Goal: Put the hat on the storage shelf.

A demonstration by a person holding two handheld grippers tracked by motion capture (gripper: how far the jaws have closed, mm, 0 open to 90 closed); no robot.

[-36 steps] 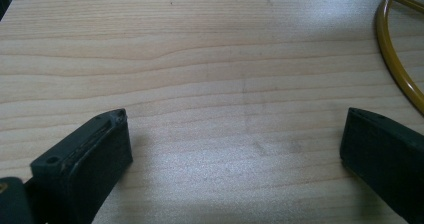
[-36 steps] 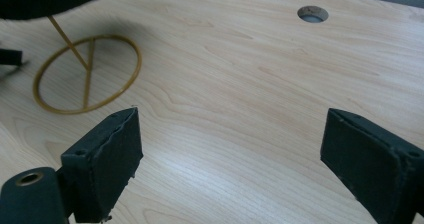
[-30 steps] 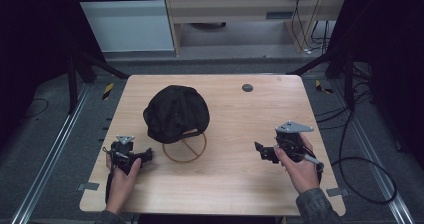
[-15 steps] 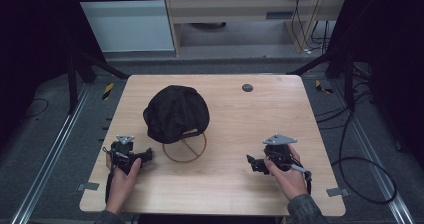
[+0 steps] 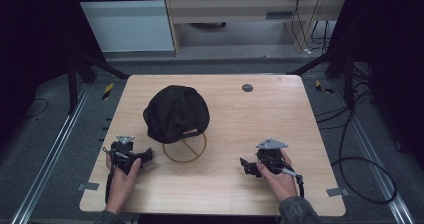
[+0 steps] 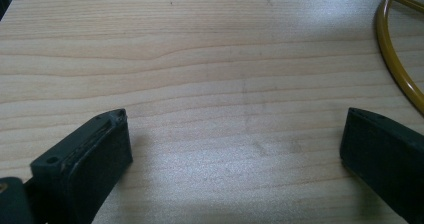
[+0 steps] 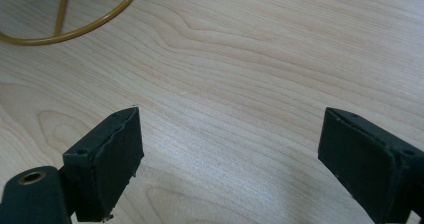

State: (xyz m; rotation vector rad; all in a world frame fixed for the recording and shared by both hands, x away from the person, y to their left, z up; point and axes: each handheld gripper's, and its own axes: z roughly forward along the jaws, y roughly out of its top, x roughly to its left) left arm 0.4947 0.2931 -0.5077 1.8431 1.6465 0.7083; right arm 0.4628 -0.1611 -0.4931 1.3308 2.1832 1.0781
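Nothing started: my left gripper (image 5: 148,155) and right gripper (image 5: 243,164) rest wide open, cap (image 5: 175,112) untouched on its stand (image 5: 184,148)

Light wood-grain tabletop (image 5: 280,119), bare over most of surface. Small dark round disc (image 5: 247,87) on tabletop near far edge, right of centre, well apart from everything else. Grey floor around tabletop; black cables (image 5: 360,149) looped on floor at right.

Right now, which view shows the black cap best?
The high view: the black cap sits whole over the gold wire stand. In both gripper views the stand's ring appears, no cap.
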